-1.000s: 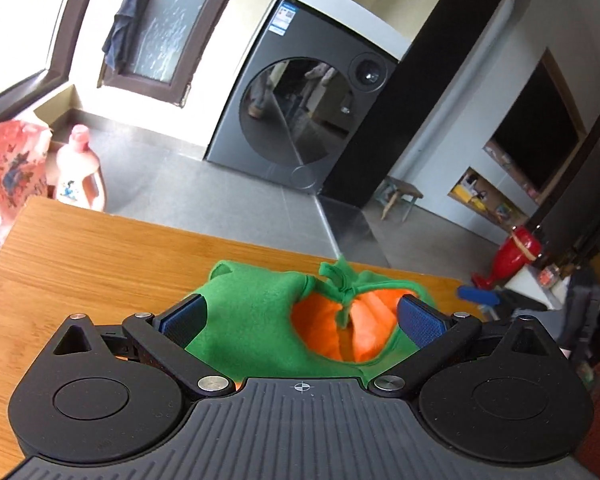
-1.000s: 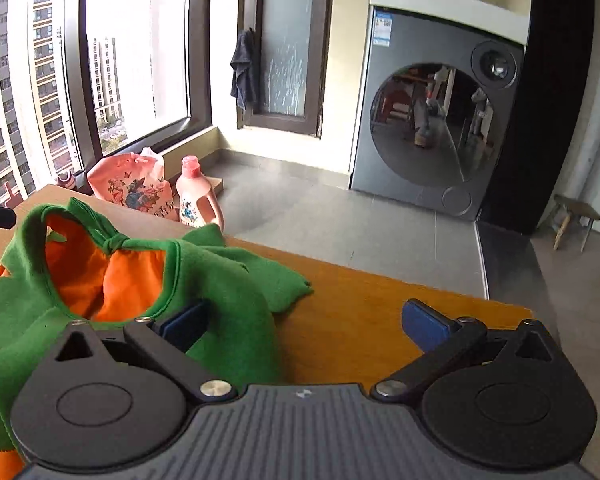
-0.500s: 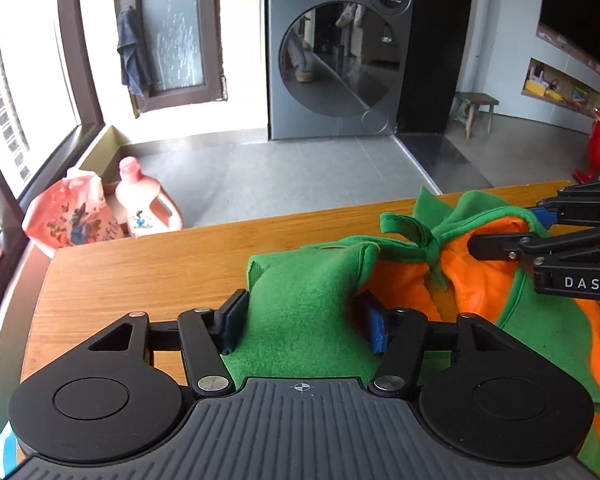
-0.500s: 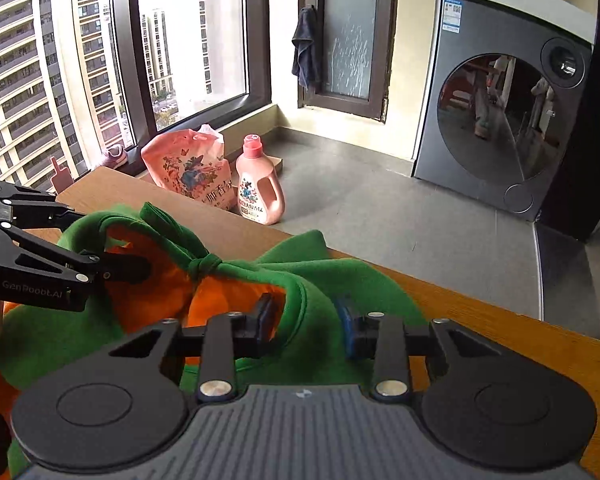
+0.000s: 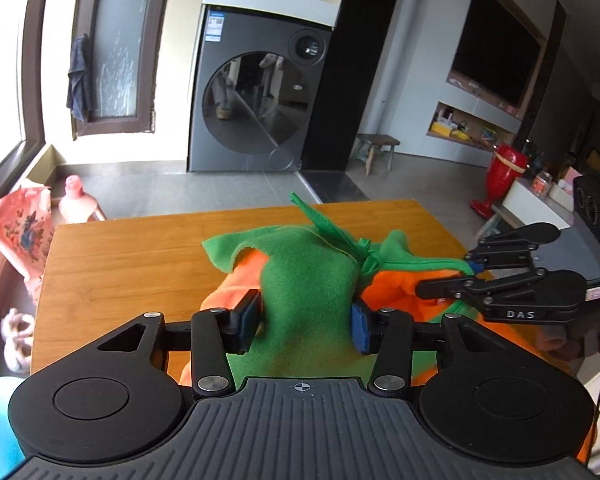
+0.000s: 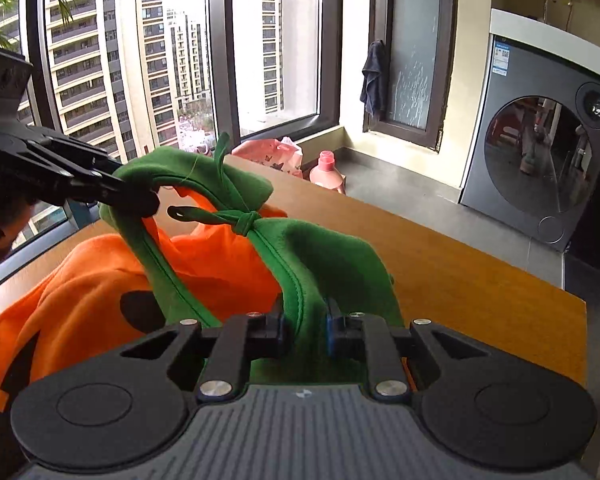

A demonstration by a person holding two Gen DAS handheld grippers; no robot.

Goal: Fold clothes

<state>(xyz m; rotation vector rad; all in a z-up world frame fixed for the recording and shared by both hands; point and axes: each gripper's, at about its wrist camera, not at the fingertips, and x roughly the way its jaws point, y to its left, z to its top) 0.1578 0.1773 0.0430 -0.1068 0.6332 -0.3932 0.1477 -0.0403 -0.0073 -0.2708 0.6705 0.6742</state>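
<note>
A green and orange fleece garment (image 5: 308, 280) with a tied green bow at the neck is held up above the wooden table (image 5: 132, 256). My left gripper (image 5: 306, 320) is shut on a thick green fold of the collar. My right gripper (image 6: 306, 326) is shut on the green collar on the other side, and the garment (image 6: 204, 264) hangs between the two. The right gripper shows in the left wrist view (image 5: 472, 276), and the left gripper shows in the right wrist view (image 6: 140, 196). The orange body with black patches sags towards the table.
A grey washing machine (image 5: 260, 100) stands beyond the table's far edge. A pink detergent bottle (image 5: 78, 200) and a pink bag (image 5: 20, 224) sit on the floor by the window. A red vase (image 5: 504, 176) and a stool (image 5: 376, 150) are at the right.
Both grippers went from open around the collar to shut on it. They have then lifted the garment off the table, and the collar now stretches between them.
</note>
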